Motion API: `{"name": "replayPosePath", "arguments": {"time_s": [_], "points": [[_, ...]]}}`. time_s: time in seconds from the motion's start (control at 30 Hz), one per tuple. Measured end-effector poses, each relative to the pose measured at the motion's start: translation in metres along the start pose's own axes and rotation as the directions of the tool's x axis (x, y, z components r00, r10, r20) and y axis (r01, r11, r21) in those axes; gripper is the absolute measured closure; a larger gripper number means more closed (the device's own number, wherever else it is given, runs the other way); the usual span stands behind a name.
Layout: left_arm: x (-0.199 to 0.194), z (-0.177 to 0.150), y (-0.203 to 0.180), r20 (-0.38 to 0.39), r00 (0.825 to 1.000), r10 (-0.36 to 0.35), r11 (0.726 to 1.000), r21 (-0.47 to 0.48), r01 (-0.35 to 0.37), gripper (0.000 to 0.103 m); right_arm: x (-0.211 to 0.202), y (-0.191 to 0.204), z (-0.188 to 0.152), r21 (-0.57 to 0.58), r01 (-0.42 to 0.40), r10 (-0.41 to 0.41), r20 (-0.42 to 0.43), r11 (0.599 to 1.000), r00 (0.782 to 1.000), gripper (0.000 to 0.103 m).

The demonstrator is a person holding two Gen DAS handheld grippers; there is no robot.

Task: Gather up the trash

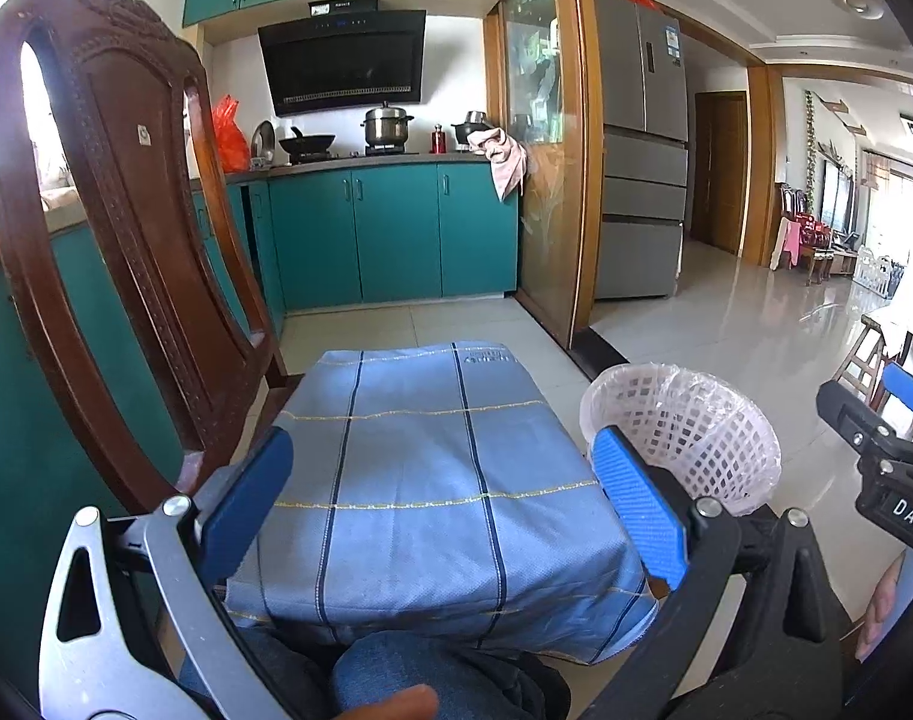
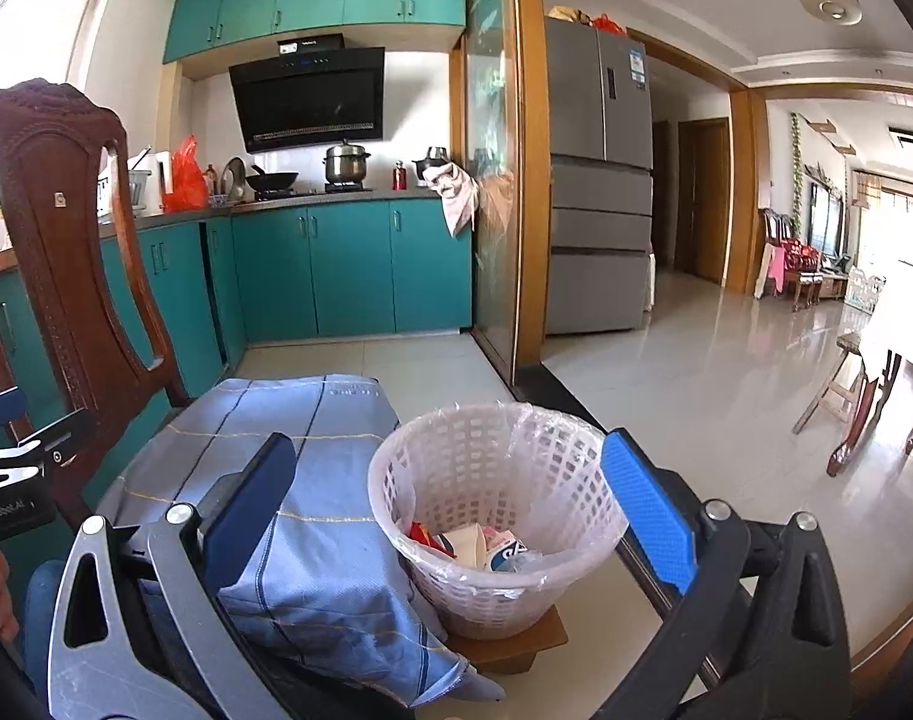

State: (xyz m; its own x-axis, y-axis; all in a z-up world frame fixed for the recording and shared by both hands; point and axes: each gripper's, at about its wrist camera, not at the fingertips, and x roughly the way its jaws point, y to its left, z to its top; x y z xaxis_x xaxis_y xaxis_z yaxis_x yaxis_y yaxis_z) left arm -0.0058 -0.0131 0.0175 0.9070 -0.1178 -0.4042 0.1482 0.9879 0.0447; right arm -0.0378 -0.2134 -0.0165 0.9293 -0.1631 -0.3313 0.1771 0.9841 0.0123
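Trash [image 2: 480, 543] is seen inside the lined white basket [image 2: 456, 450], at three o'clock of the blue cloth [image 1: 420, 480]. Both grippers, left [image 1: 444, 498] and right [image 2: 450, 516], are held wide apart, empty.

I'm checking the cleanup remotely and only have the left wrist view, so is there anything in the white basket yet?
Observer: Yes. The right wrist view looks into the white basket and shows wrappers and paper scraps at the bottom.
Operator: What is the basket standing on?
Observer: A low wooden block on the floor, beside the blue checked cloth.
Operator: Is the right gripper holding anything?
Observer: No. The right gripper is open and empty, framing the basket.
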Motion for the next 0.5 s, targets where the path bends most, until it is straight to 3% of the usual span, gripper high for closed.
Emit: {"name": "replayPosePath", "arguments": {"time_s": [0.5], "points": [[-0.008,-0.0009,-0.0039,0.024,1.0,-0.008,1.0,0.008,0.007,0.003,-0.0018,0.0037,-0.0002,-0.01,-0.008,0.008,0.0,1.0,1.0,0.003]]}}
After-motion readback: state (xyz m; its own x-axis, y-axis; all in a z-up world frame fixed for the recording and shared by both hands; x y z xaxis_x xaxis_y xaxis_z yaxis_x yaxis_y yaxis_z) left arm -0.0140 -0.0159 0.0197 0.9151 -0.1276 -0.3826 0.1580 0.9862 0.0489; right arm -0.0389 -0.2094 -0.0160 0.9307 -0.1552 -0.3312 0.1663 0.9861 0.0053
